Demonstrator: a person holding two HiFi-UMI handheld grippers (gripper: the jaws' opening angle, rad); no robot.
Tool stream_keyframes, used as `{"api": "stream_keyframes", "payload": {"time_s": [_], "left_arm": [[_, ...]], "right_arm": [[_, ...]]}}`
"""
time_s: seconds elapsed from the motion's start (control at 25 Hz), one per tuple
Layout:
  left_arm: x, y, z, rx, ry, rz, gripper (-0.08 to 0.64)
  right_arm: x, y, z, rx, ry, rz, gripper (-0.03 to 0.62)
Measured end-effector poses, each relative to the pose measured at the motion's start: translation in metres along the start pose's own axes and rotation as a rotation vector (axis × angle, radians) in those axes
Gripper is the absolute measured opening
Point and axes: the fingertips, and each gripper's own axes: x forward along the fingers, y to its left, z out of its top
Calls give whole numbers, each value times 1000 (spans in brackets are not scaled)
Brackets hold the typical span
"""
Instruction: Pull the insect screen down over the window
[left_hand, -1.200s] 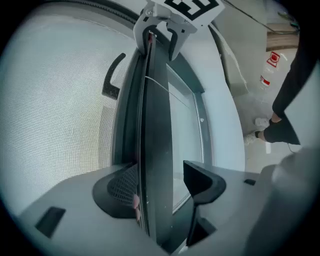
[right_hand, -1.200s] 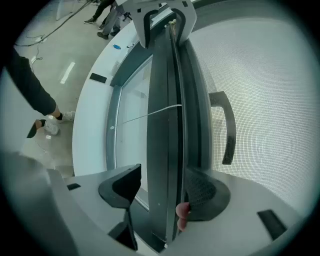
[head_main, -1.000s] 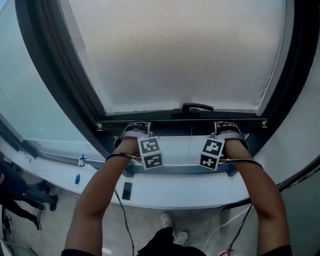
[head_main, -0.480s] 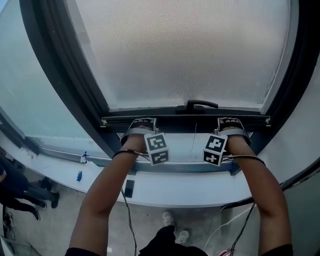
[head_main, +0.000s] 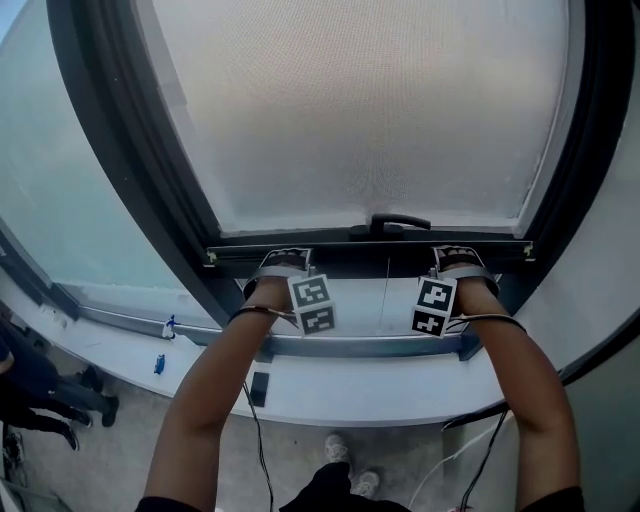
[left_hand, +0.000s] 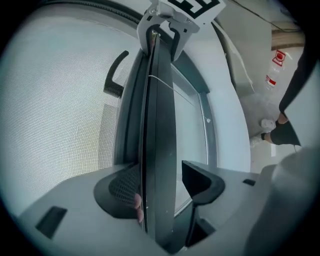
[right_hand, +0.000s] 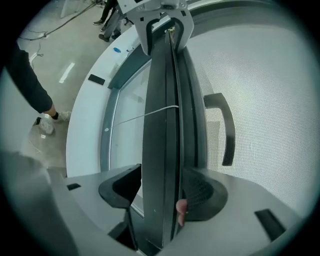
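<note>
Finds screen (head_main: 370, 110) drawn over most of the window, mesh covering the upper pane. Places its bar (head_main: 370, 252) just below the handle (head_main: 400, 222) and well above the sill (head_main: 400, 385), with bare glass (head_main: 350, 305) between. Judges the pull unfinished.

Records left tongs (left_hand: 159, 182) set wide yet pinching bar: mesh-side pad flat on it, room-side jaw on the other face, only its flared tip standing off. Records right tongs (right_hand: 159, 187) pinching bar likewise, mirrored. Sees each pair in the other's view, clamped at the far end.

Puts the 2 grips near opposite ends, about even from the middle. Reads this as deliberate: to load both sides equally, keep bar square in the frame (head_main: 130, 180) and avoid jamming. Takes the across-the-bar pinch as needed for downward drag by friction, against a likely spring return.

Notes thin cord (head_main: 388, 290) hanging from bar, unused.

Flags 1 risk: uneven pull, tilting bar. Advises steady, matched descent to the lower rail (head_main: 370, 345).
</note>
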Motion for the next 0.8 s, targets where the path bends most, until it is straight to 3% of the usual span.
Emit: {"api": "stream_keyframes", "payload": {"time_s": [0.28,0.56,0.64,0.8], "left_arm": [[-5,7,1,-67,-51,6,229],[-6,10,2,-60,-51,52,229],[-12,12,5,-110,-83,74,229],[-42,22,15,-308,-225,81,229]], "right_arm": [[-5,-5,2,45,-31,34,242],[-6,-7,2,64,-50,-3,239],[-12,-8,6,104,-96,-17,239],[-39,-27,18,247,-218,-82,239]]}}
